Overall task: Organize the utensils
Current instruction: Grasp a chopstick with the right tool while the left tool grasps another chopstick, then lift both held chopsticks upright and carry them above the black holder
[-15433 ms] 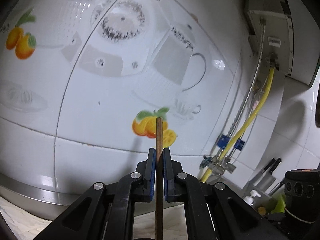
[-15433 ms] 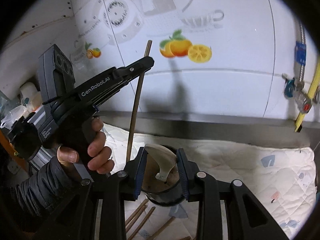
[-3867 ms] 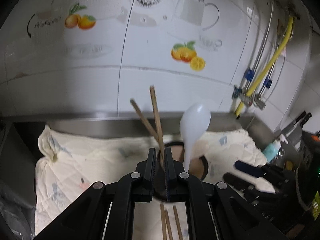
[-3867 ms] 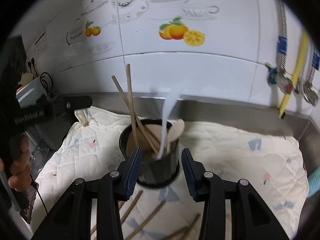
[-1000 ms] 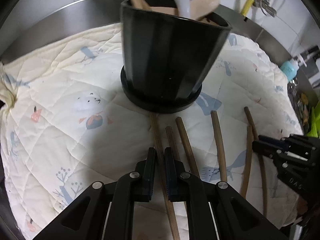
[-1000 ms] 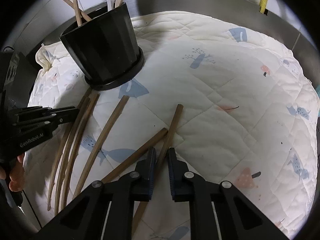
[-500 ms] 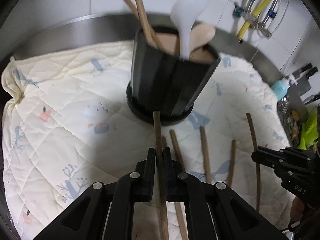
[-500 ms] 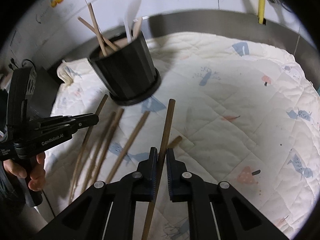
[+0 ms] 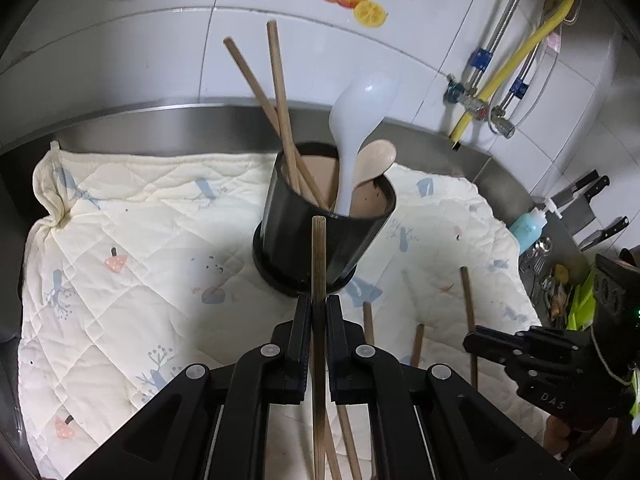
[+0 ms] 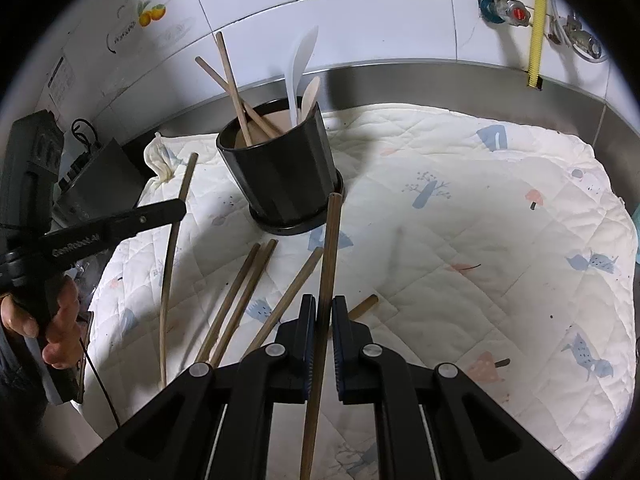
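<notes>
Straight ahead of both my jaws stands the black utensil holder (image 9: 324, 240), its mouth crowded: two chopsticks (image 9: 280, 116) lean out to the left, a white spoon (image 9: 356, 128) and a wooden spoon (image 9: 374, 160) fill the right side, leaving a gap between them. Loose chopsticks (image 10: 244, 292) clutter the quilted mat (image 10: 500, 240) near me. The mat's right half lies open, and the steel backsplash (image 10: 440, 84) walls off the far edge.
</notes>
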{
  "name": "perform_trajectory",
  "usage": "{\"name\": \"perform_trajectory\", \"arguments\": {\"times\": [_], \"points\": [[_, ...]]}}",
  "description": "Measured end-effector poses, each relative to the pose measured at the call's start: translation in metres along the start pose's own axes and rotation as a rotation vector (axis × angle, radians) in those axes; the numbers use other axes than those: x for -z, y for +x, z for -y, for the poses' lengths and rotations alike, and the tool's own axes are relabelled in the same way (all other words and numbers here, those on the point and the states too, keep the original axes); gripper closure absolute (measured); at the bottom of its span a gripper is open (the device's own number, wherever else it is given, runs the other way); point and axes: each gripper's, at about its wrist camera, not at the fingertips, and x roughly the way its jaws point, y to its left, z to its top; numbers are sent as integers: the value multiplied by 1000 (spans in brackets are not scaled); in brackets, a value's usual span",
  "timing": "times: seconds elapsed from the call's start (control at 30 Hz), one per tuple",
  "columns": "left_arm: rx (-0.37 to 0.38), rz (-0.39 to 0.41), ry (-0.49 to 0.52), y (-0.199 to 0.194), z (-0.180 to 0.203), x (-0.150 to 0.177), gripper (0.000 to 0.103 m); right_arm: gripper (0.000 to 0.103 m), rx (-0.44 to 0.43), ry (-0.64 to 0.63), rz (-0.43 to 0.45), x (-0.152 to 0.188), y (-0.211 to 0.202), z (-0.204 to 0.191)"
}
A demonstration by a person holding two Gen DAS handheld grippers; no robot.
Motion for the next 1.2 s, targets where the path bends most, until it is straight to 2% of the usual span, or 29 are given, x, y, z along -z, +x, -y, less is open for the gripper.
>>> {"name": "perform_trajectory", "arguments": {"times": [0.8, 0.97, 1.2], "points": [[80, 176, -20, -75, 12, -32, 96, 94, -9, -131, 215, -11, -60, -31], [97, 224, -10, -93, 15, -44, 96, 94, -11, -144, 253, -20, -70, -36], [103, 320, -12, -120, 21, -74, 96, 94, -26, -151, 329, -51, -89, -42]]}}
